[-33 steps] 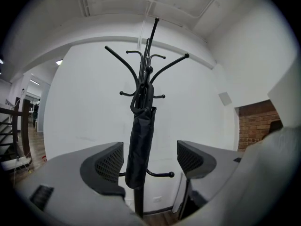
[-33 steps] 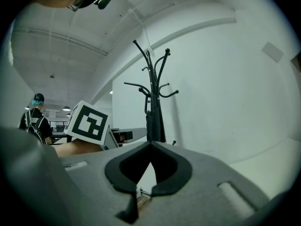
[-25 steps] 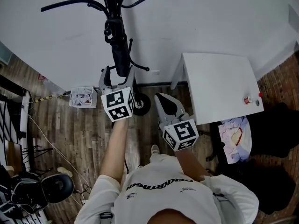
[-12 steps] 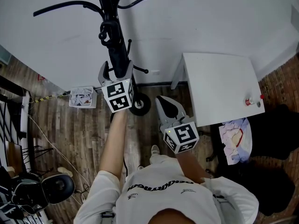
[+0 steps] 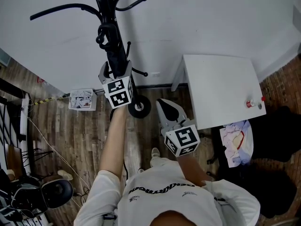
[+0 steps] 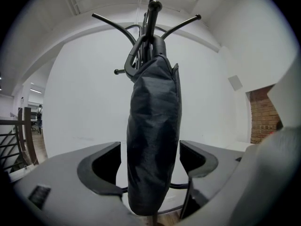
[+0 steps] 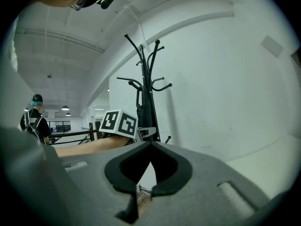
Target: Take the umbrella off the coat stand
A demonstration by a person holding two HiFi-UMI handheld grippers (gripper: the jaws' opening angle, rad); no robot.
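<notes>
White wall [image 5: 197,18] and wood-plank floor [image 5: 84,135] frame a black coat stand [image 5: 106,4], where the folded black umbrella [image 6: 153,140] hangs upright against the pole, its top up among the hooks. Left gripper [image 5: 117,68] has its jaws open, one on each side of the umbrella's lower part, a gap showing on both sides. Right gripper [image 5: 165,105] sits lower, beside the white surface [image 5: 221,88], jaws closed tip to tip on nothing

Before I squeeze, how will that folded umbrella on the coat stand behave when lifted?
The umbrella wears a wrinkled fabric sleeve, so it probably gives slightly and may feel slick. It hangs from the coat stand, so it likely swings when pushed. Compact, probably light.
</notes>
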